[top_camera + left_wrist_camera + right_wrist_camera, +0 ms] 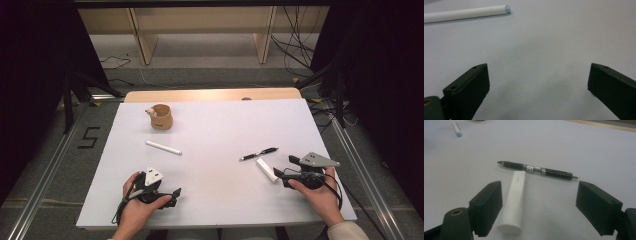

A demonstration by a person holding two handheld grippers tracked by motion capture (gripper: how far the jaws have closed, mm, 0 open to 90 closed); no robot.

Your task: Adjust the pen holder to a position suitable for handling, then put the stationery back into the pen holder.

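Observation:
My left gripper (pixel 174 196) rests near the table's front left, open, with bare white surface between its jaws (pixel 537 75). A white pen (pixel 163 147) with a pale blue tip lies beyond it (pixel 466 13). My right gripper (pixel 284 168) sits at the front right, open (pixel 539 200). A short white tube (pixel 513 201) lies between its jaws, close against the left one, and is not gripped; it shows beside that gripper in the high view too (pixel 267 170). Just past the tube lies a black pen (pixel 537 170), which in the high view is a little farther up the table (pixel 258 153).
A round wooden cup (pixel 161 117) stands at the back left of the white table top (pixel 215 125). A wooden strip (pixel 212 94) runs along the far edge. The white pen's tip shows far off in the right gripper view (pixel 456 128).

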